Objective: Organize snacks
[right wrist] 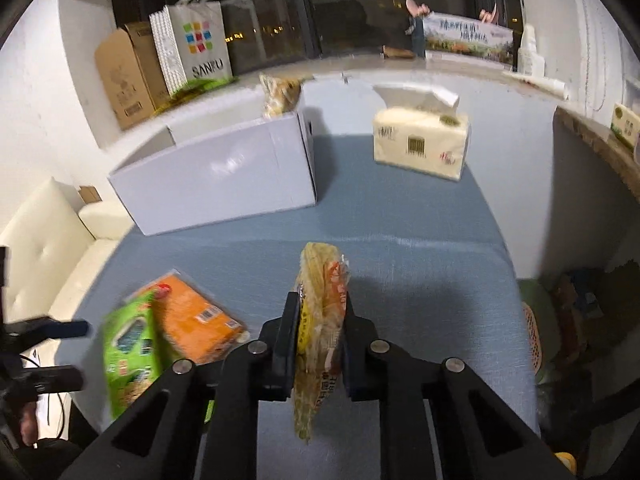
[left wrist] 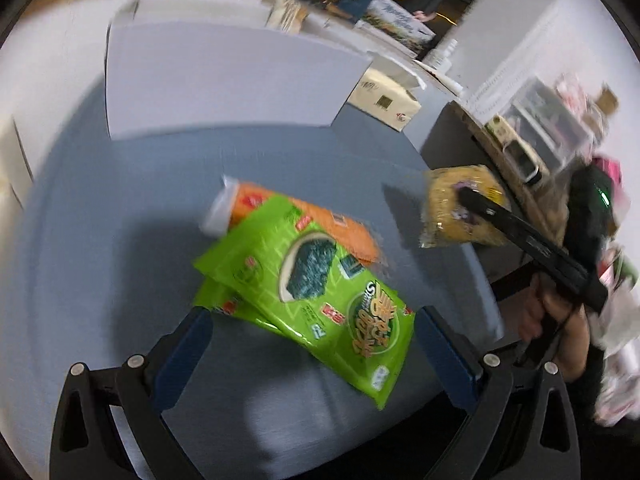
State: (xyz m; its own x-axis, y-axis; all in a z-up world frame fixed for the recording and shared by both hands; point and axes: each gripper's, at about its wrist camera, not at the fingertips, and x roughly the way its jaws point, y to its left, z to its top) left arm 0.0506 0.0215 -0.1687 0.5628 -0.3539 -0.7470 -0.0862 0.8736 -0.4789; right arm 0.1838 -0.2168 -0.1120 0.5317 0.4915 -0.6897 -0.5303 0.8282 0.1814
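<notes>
My left gripper (left wrist: 314, 322) is open, its blue pads on either side of a green seaweed snack pack (left wrist: 316, 288) that lies on the blue table (left wrist: 120, 220), over a second green pack and an orange pack (left wrist: 320, 220). My right gripper (right wrist: 320, 308) is shut on a yellow noodle packet (right wrist: 320, 320), held upright above the table; it also shows in the left wrist view (left wrist: 460, 208). The green pack (right wrist: 128, 352) and orange pack (right wrist: 196, 320) lie to the right gripper's left. A white open box (right wrist: 216, 172) stands behind, with a bagged snack (right wrist: 280, 96) sticking out.
A tissue pack (right wrist: 420, 140) sits at the table's back right. A cardboard box (right wrist: 124, 76) and a paper bag (right wrist: 192, 44) stand on the ledge behind. A white sofa (right wrist: 44, 256) is at left. A cluttered shelf (left wrist: 540, 128) stands at right.
</notes>
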